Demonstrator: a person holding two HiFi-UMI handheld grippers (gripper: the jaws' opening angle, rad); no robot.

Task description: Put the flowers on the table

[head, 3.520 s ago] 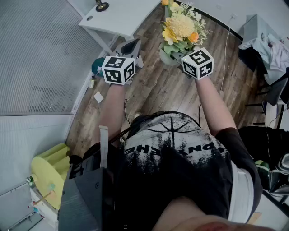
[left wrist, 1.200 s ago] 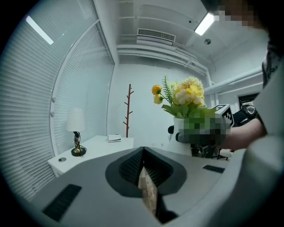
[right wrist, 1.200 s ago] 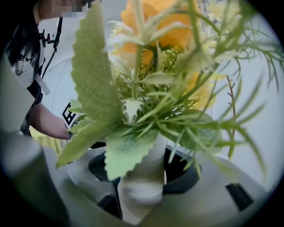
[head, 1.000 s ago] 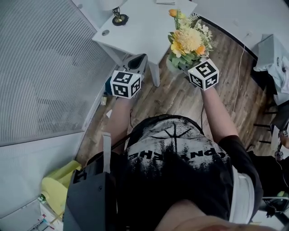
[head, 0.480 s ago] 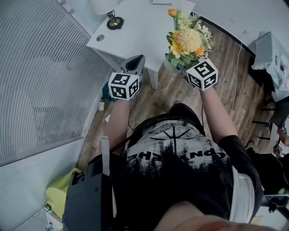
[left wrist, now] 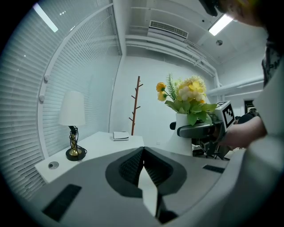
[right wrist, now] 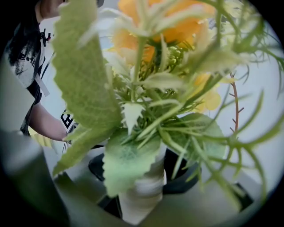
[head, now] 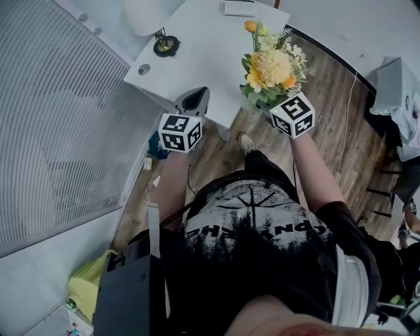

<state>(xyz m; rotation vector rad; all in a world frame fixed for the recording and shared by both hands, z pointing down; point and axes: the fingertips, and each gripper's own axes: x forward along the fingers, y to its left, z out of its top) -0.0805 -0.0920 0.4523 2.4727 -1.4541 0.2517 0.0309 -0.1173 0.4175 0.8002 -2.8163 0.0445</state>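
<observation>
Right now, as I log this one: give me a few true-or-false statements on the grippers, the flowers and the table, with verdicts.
1. The right gripper is closed on the vase. True.
2. The left gripper has its jaws wide apart. False: they are together, with nothing between them.
3. A lamp stands on the table. True.
4. The flowers are red and purple. False: they are yellow and orange, with green leaves.
5. A book lies on the table. True.
</observation>
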